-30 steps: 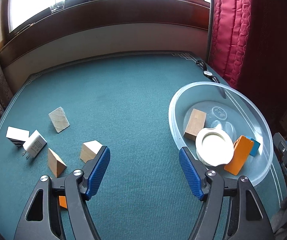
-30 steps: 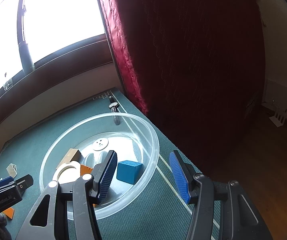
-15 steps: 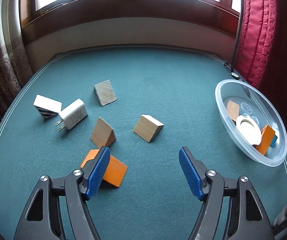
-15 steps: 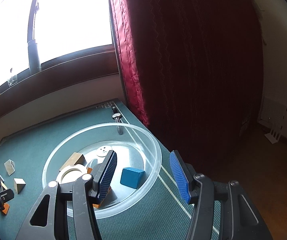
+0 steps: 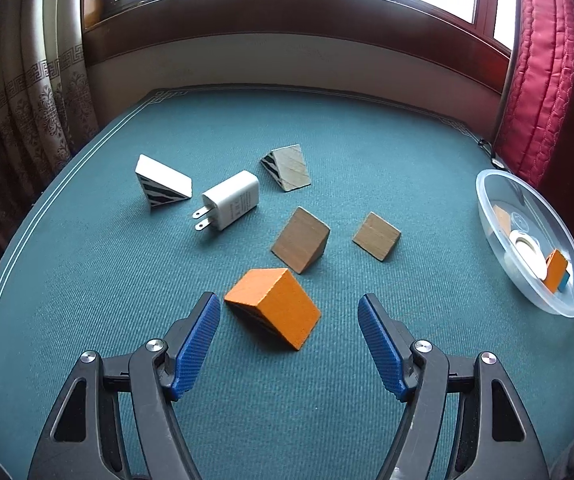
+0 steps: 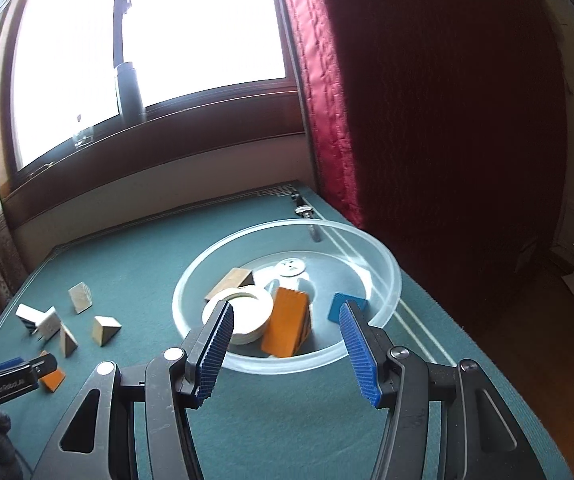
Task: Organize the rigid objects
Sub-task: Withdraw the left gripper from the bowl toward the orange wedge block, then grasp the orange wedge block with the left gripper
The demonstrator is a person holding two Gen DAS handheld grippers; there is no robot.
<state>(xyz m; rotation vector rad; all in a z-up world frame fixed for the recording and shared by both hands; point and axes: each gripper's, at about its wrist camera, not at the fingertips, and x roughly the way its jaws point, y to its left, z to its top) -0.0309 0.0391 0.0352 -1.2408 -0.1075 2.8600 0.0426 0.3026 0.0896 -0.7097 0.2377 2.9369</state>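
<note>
The left gripper (image 5: 289, 312) hangs over the near part of the green tabletop (image 5: 87, 280) with its jaws wide apart and nothing held. An orange wedge block (image 5: 275, 304) lies on the cloth in the gap ahead of the blue pads, close to the left pad but not pressed by either one. Toward the middle of the tabletop lie two plain wooden wedges (image 5: 301, 246) and (image 5: 377, 236), a white charger plug (image 5: 231, 200), a striped white wedge (image 5: 163, 182) and a striped wooden wedge (image 5: 287, 168).

The clear plastic bowl (image 6: 387, 268) stands near the right edge of the tabletop, beside the red curtain (image 6: 427, 100). It holds a second orange block (image 6: 285, 322), a blue block (image 6: 345, 306), a wooden block (image 6: 233, 280) and a white ring (image 6: 243, 314). The right gripper (image 6: 287, 328) hovers above the bowl's near rim, jaws partly open and empty.
</note>
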